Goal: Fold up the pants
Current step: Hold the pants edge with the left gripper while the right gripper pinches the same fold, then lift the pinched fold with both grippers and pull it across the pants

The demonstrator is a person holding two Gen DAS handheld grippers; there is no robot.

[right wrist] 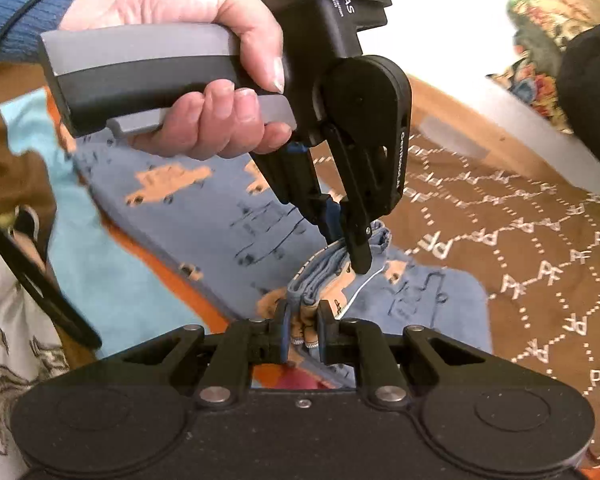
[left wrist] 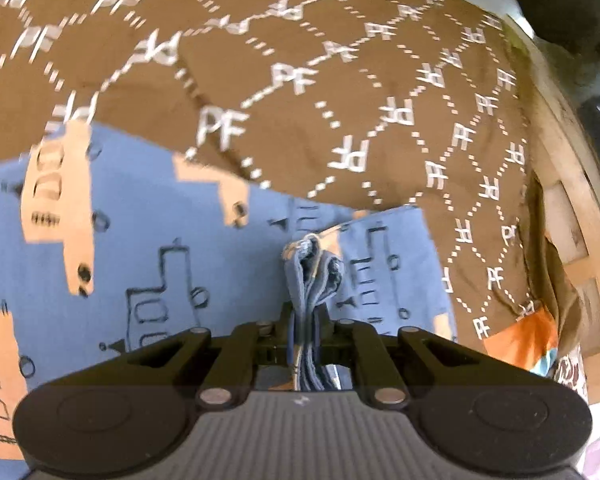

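Note:
The pants [left wrist: 148,248] are blue with orange and outlined truck prints. They lie on a brown bedspread [left wrist: 300,92] and also show in the right wrist view [right wrist: 236,216]. My left gripper [left wrist: 306,320] is shut on a bunched edge of the pants. In the right wrist view the left gripper [right wrist: 348,248] points down, held by a hand, and pinches the same bunched edge. My right gripper [right wrist: 302,332] is shut on that bunched edge too, just below the left one. The two grippers are close together.
The brown bedspread [right wrist: 540,248] with white PF lettering covers the surface. A wooden frame [left wrist: 580,208] curves along the right edge. An orange and light blue cloth [right wrist: 112,280] lies under the pants at the left. A dark object [right wrist: 592,92] sits at the far right.

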